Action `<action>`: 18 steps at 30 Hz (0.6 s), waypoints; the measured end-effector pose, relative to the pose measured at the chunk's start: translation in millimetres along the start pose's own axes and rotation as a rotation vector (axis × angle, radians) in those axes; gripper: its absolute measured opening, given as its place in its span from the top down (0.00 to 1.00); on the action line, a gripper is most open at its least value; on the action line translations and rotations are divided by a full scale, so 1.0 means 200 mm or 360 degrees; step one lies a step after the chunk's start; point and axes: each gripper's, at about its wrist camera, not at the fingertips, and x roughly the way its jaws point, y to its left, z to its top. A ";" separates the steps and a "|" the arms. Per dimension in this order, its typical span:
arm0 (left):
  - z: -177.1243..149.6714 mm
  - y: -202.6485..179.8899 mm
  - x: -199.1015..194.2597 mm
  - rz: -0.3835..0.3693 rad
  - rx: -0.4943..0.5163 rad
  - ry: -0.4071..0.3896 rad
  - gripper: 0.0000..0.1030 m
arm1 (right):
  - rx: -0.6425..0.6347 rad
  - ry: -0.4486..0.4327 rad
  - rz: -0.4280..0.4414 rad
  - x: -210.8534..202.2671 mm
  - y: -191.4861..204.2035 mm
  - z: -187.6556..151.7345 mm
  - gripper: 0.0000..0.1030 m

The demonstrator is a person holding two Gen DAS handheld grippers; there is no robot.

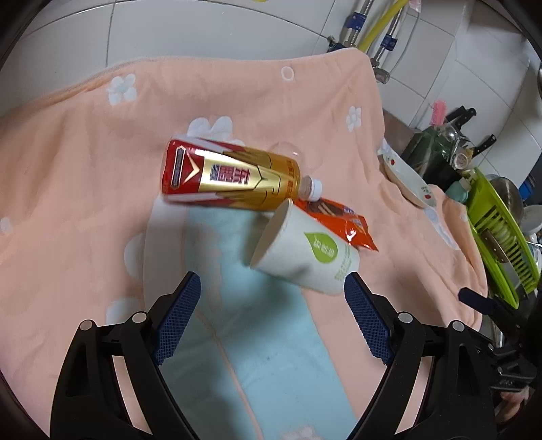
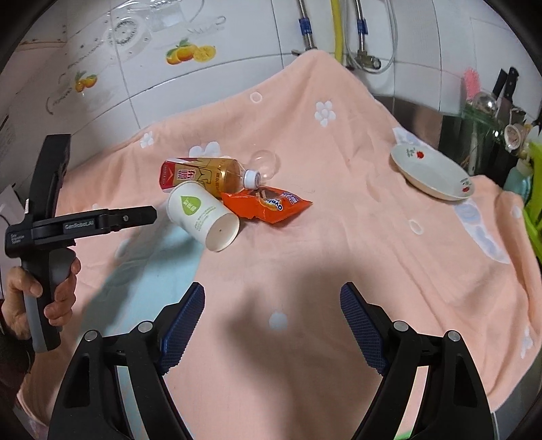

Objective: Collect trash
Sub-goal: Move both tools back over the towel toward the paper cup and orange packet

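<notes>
A red and gold drink bottle (image 1: 230, 176) lies on its side on the peach towel (image 1: 84, 169). A white paper cup (image 1: 305, 252) with a green drop logo lies tipped beside it, and an orange snack wrapper (image 1: 342, 221) lies behind the cup. My left gripper (image 1: 271, 287) is open, just short of the cup, its right finger near the cup's base. In the right wrist view the bottle (image 2: 206, 174), cup (image 2: 203, 215) and wrapper (image 2: 267, 203) lie together. My right gripper (image 2: 272, 301) is open and empty, well short of them. The left gripper (image 2: 101, 220) shows there at the left.
A white plate with cherry print (image 2: 433, 172) sits at the towel's right side. A clear glass lid (image 2: 266, 162) lies behind the bottle. A green dish rack (image 1: 498, 243), knives and pots stand at the right. A tiled wall with pipes (image 2: 338, 30) is behind.
</notes>
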 end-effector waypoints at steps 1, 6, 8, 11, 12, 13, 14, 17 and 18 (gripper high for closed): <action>0.01 0.00 0.00 -0.0008 0.0004 -0.0008 0.17 | 0.0000 0.0000 0.0000 0.00 0.00 0.00 0.25; 0.04 0.01 0.02 -0.0014 0.0015 -0.0050 0.17 | 0.0100 0.0044 0.0050 0.10 -0.05 0.06 0.30; 0.06 0.02 0.02 -0.0033 0.0007 -0.0064 0.17 | 0.0152 0.0063 0.0076 0.14 -0.08 0.08 0.33; 0.09 0.03 0.03 -0.0052 -0.0006 -0.0082 0.17 | 0.0227 0.0092 0.0110 0.21 -0.11 0.12 0.36; 0.09 0.02 0.03 -0.0057 -0.0001 -0.0088 0.17 | 0.0252 0.0097 0.0125 0.23 -0.12 0.14 0.37; 0.10 0.02 0.03 -0.0059 0.0008 -0.0093 0.17 | 0.0276 0.0100 0.0140 0.24 -0.13 0.16 0.37; 0.10 0.01 0.04 -0.0065 0.0016 -0.0095 0.17 | 0.0299 0.0101 0.0155 0.25 -0.14 0.17 0.38; 0.12 0.00 0.05 -0.0088 0.0037 -0.0091 0.18 | 0.0361 0.0111 0.0200 0.30 -0.16 0.21 0.38; 0.12 0.00 0.06 -0.0091 0.0040 -0.0088 0.18 | 0.0387 0.0117 0.0220 0.32 -0.17 0.23 0.40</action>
